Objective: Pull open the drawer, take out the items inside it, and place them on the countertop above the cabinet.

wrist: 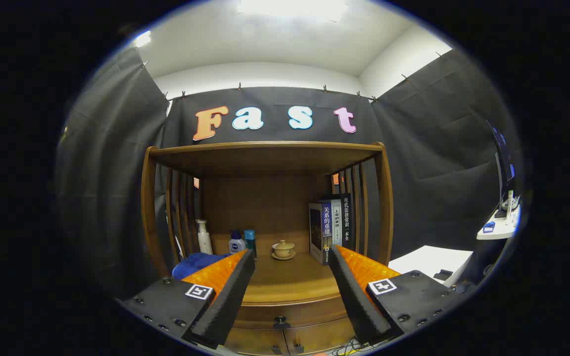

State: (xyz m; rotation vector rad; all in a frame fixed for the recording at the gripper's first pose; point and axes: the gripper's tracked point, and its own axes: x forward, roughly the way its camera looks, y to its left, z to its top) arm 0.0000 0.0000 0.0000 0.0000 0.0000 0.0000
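Two jaws wide apart and empty before the closed drawer [281,316]; cup [283,248], bottles [237,242], books [332,227] on the countertop [285,282].

Cabinet [265,148]: warm brown wood, grain visible. Drawer [290,312], lower centre: same brown, dark knob [280,324]. Bottles at left: one white [204,237], one white with blue label [236,243], one teal [250,240]. Lidded cup [283,248]: cream. Books [332,226], right: blue, white, black spines. Cloth [196,263], lower left: blue.
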